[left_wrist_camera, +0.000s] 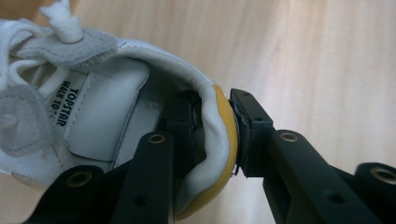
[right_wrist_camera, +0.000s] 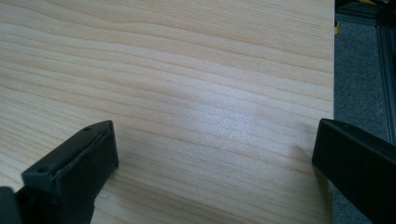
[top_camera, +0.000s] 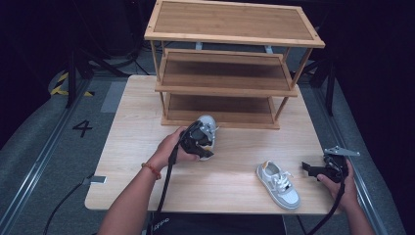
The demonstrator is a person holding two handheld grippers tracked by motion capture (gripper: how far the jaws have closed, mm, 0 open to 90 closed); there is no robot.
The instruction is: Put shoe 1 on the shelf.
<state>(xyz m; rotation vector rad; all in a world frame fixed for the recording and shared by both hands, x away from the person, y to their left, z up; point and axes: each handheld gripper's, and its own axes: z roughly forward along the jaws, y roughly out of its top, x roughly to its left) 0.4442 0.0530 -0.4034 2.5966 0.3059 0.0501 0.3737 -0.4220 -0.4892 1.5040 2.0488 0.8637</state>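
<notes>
A white and grey sneaker [top_camera: 207, 128] with a yellow heel tab hangs just in front of the shelf's lowest tier, held by my left gripper [top_camera: 199, 142]. In the left gripper view the jaws pinch the shoe's heel collar [left_wrist_camera: 219, 135]: one jaw is inside the shoe, the other presses the yellow tab from outside. A matching sneaker [top_camera: 279, 184] lies on the table near the front right. My right gripper [top_camera: 313, 170] rests to its right at the table's edge, jaws wide apart with nothing between them; in the right gripper view [right_wrist_camera: 210, 158] it sits over bare wood.
A three-tier bamboo shoe rack [top_camera: 230, 73] stands at the back of the light wooden table [top_camera: 137, 147]. Its shelves are bare. The table's right edge [right_wrist_camera: 333, 93] drops to grey floor. Cables trail off the table's front edge.
</notes>
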